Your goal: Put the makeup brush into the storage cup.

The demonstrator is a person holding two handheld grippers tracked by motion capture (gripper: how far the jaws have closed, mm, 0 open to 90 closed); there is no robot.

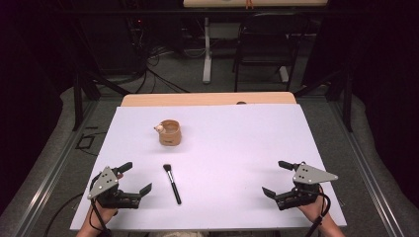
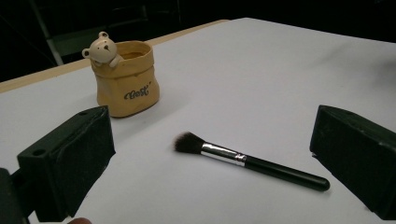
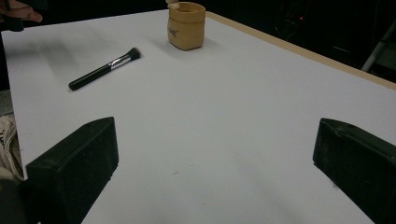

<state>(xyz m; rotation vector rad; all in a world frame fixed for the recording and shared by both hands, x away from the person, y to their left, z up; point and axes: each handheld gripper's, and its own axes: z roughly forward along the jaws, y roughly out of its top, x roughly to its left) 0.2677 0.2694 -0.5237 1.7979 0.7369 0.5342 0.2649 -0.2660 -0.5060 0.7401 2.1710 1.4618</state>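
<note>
A black makeup brush (image 1: 172, 183) lies flat on the white table cover, bristles toward the far side; it also lies ahead in the left gripper view (image 2: 252, 161) and far off in the right gripper view (image 3: 104, 69). Beyond it stands a tan bag-shaped pot (image 1: 170, 132) with a small bear figure on its rim (image 2: 126, 77) (image 3: 186, 25). My left gripper (image 1: 137, 178) rests open at the near left, just left of the brush, nothing between its jaws. My right gripper (image 1: 275, 177) rests open at the near right, well apart from both things.
The white cover (image 1: 237, 143) lies over a wooden table whose bare edge (image 1: 207, 98) shows at the far side. Past the table stand a dark chair (image 1: 264, 44) and a white table leg (image 1: 207, 49), with cables on the floor.
</note>
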